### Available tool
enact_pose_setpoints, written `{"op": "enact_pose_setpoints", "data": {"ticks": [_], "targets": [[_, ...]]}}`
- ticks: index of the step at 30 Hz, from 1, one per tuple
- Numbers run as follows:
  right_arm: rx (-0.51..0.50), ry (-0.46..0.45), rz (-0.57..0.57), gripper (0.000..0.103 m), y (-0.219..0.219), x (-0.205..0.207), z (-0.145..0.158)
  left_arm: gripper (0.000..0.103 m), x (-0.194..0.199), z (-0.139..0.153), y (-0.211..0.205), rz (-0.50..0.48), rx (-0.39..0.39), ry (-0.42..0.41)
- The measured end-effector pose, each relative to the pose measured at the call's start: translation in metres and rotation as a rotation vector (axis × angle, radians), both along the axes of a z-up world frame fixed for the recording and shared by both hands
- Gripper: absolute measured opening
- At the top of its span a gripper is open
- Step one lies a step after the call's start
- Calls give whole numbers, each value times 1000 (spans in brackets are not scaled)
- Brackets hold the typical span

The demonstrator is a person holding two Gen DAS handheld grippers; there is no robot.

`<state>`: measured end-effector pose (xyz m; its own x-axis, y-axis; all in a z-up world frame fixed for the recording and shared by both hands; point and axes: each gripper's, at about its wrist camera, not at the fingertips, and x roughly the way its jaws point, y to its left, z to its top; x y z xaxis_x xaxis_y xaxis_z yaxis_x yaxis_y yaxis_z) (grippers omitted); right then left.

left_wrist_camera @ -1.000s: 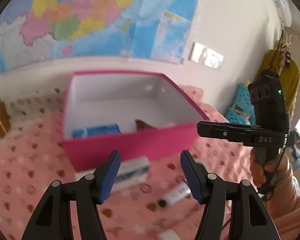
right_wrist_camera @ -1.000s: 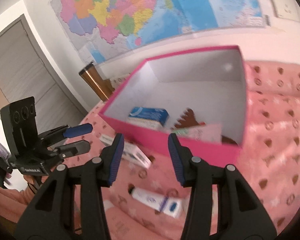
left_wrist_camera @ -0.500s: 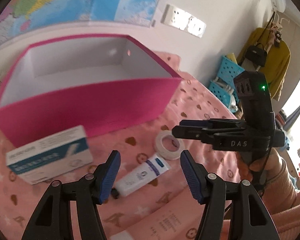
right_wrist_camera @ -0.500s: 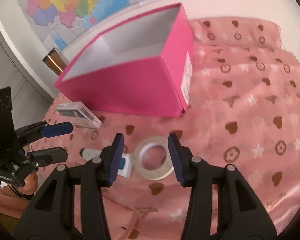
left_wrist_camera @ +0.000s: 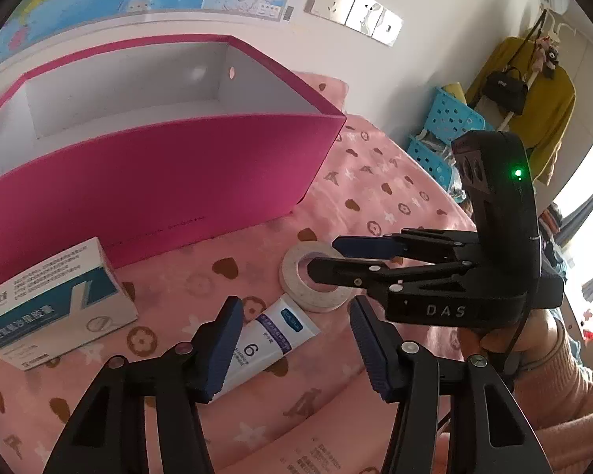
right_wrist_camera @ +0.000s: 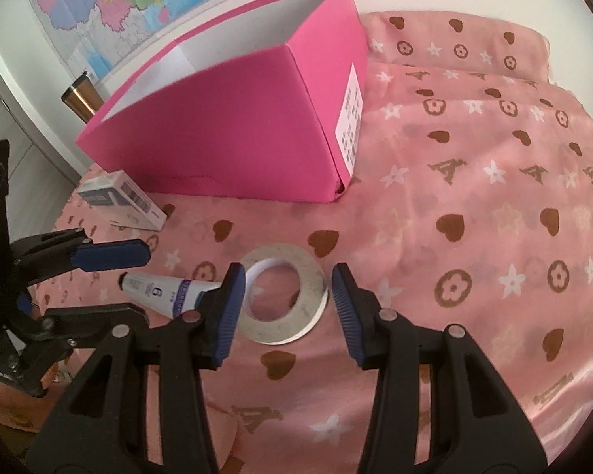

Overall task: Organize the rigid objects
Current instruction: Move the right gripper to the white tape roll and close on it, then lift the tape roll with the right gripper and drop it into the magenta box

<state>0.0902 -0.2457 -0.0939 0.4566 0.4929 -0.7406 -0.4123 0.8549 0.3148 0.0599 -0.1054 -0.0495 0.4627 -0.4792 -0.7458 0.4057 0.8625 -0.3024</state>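
While your left gripper (left_wrist_camera: 294,349) closes over the white squeeze tube (left_wrist_camera: 263,345), untouched yet, drop your gaping right gripper (right_wrist_camera: 284,298) squarely astride the flat white tape ring (right_wrist_camera: 282,298).

A soft pink cloth (right_wrist_camera: 474,205) with a light shine is spread under everything. The pink box (right_wrist_camera: 233,126) looks made of matt card, white and smooth inside, with a paper label stuck on one end. The tape roll (right_wrist_camera: 284,300) looks like dull white paper. The tube (left_wrist_camera: 265,343) is seen to be smooth, shiny plastic. The small carton (left_wrist_camera: 55,312) is made of smooth printed card. Ribbed blue pads (right_wrist_camera: 227,312) are fitted on matt black plastic arms.
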Motion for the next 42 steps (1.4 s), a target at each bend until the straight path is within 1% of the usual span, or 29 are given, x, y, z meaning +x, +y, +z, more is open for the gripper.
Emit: {"op": "enact_pose_setpoints", "data": {"ticks": [2,6,7,9,10,12,14,20,31,33,34,42], "targets": [[-15,-8,1,45,1,-1,-1,55,2,-2,-1,-3,-1,10],[-52,-25,8,38,4,-2,0,49,5,-6,-3,-1,-2,24],[-65,-32,10,36,5,-3,0,49,6,-7,-3,-1,-3,28],[-97,-47,10,30,7,-4,-1,48,7,-9,-4,-1,-2,33],[-100,-49,9,29,6,-3,-1,48,8,-10,-5,-1,-1,36],[-106,-52,6,24,5,-2,-1,48,8,-10,-6,-3,-2,39],[-112,-57,1,21,4,-3,-2,47,8,-11,-7,-9,-5,42],[-111,-67,-2,18,2,-5,0,44,10,-13,-13,-24,1,49],[-57,-96,-4,17,-4,-13,17,44,12,-16,-20,-45,-21,70],[-47,-107,-4,17,-4,-15,21,39,12,-15,-19,-55,-49,86],[-44,-111,-3,17,-4,-16,23,38,13,-14,-18,-58,-60,87],[-32,-178,20,17,2,-23,50,38,12,10,-12,-52,-94,30]]}}
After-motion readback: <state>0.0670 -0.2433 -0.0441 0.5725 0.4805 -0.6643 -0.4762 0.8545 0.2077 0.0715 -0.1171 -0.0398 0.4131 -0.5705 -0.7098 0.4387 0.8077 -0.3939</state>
